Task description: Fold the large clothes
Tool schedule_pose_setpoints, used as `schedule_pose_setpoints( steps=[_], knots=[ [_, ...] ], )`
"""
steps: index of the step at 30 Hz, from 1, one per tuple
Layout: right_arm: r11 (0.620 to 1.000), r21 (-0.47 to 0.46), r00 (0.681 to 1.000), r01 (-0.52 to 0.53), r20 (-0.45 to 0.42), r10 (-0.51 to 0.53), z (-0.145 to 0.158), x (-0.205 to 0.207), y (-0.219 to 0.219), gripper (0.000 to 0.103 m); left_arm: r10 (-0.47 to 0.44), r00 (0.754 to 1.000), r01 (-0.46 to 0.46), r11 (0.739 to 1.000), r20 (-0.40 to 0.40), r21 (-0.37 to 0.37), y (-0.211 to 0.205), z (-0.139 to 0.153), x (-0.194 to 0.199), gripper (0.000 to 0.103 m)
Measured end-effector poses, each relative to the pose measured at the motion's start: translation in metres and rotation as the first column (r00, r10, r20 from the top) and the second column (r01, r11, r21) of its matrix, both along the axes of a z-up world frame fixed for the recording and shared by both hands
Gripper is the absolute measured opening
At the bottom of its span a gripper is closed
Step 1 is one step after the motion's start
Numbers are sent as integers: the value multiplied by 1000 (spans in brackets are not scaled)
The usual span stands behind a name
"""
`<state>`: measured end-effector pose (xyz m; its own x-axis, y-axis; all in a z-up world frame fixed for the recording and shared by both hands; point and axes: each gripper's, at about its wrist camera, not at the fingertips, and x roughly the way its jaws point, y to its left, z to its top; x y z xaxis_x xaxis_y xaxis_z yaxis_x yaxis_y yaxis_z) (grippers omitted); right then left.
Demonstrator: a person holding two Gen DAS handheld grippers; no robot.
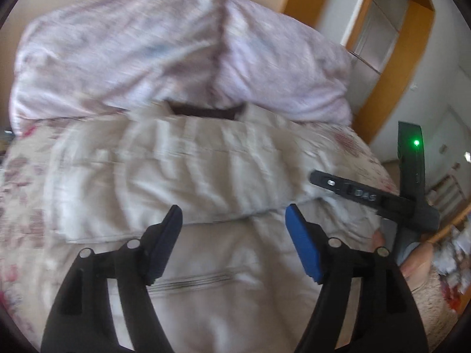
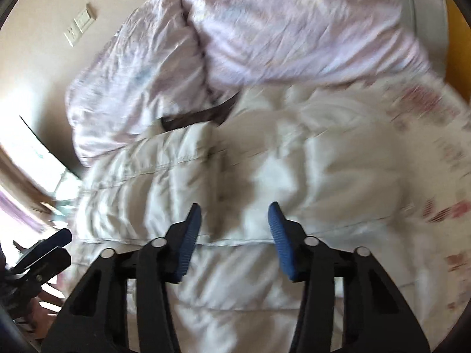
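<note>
Daylit, motion-blurred views; window glare (image 2: 26, 158) blows out left of the right wrist view; fisheye edges bend, dark corners.

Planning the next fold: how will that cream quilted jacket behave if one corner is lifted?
The cream quilted jacket is probably floppy: it lies creased and folded over itself. Its puffy stitched panels suggest it is light for its bulk. The sheen hints it may slip between the pads.

A crumpled lilac duvet (image 1: 164, 53) is being propped against the wall (image 2: 44, 67), beside an orange-framed doorway (image 1: 391, 58).
</note>
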<state>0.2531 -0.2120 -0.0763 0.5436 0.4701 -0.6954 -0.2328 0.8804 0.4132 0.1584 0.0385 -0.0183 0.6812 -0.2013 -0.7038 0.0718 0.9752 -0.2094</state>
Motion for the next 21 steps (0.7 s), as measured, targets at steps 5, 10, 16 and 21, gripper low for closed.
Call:
schedule_pose_setpoints(
  steps=[5, 10, 16, 21],
  knots=[
    [999, 20, 997, -42, -62, 43, -17, 14, 27, 44, 107, 994, -107, 990, 1, 90, 34, 1, -13, 77],
    [999, -31, 993, -17, -115, 13, -35, 26, 46, 20, 174, 984, -170, 980, -37, 103, 68, -9, -30, 78],
    [994, -97, 986, 57, -152, -72, -50, 26, 47, 9, 235, 970, -227, 966, -57, 121, 91, -19, -35, 78],
    [973, -226, 993, 41, -96, -64, -42, 19, 59, 11, 237, 969, -224, 964, -72, 146, 92, -25, -34, 78]
  ],
)
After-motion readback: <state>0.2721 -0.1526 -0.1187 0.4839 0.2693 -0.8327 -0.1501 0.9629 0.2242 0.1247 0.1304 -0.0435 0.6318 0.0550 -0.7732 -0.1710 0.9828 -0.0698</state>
